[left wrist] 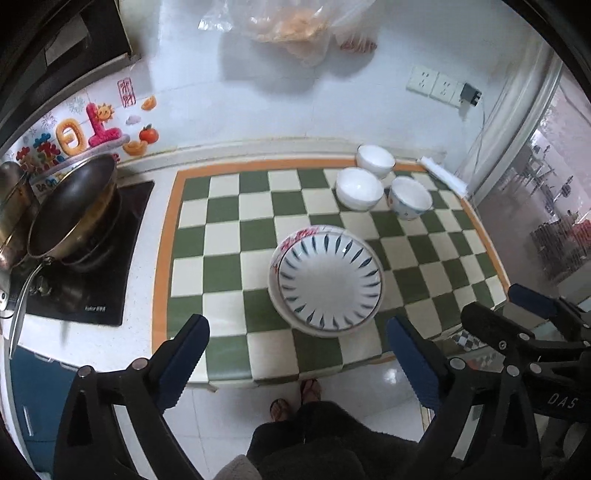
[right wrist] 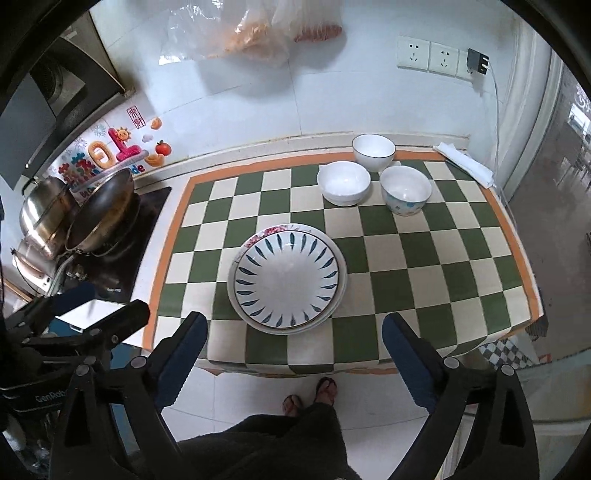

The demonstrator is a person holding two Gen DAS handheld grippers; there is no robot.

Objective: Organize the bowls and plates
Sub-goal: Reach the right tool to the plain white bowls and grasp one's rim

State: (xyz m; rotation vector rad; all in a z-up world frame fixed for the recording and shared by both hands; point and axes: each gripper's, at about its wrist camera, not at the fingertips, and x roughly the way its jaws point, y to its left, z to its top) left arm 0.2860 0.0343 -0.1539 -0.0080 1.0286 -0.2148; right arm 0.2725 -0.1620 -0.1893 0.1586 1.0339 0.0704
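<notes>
A stack of plates (left wrist: 328, 282) (right wrist: 287, 282), the top one white with blue leaf marks, sits near the front of the green-and-cream checkered mat. Three bowls stand at the back right: a plain white one (left wrist: 359, 189) (right wrist: 344, 182), a white one with a dark rim (left wrist: 375, 161) (right wrist: 373, 151), and a patterned one (left wrist: 410, 197) (right wrist: 405, 194). My left gripper (left wrist: 297, 363) is open and empty, held above the floor in front of the counter. My right gripper (right wrist: 293, 360) is open and empty, also back from the counter edge. The right gripper shows in the left wrist view (left wrist: 524, 314).
A wok (left wrist: 74, 210) (right wrist: 101, 212) and steel pots (right wrist: 44, 218) sit on the black cooktop at the left. A folded white cloth (right wrist: 465, 164) lies at the back right corner. Plastic bags (right wrist: 255, 33) hang on the wall. The person's feet (right wrist: 310, 397) stand below.
</notes>
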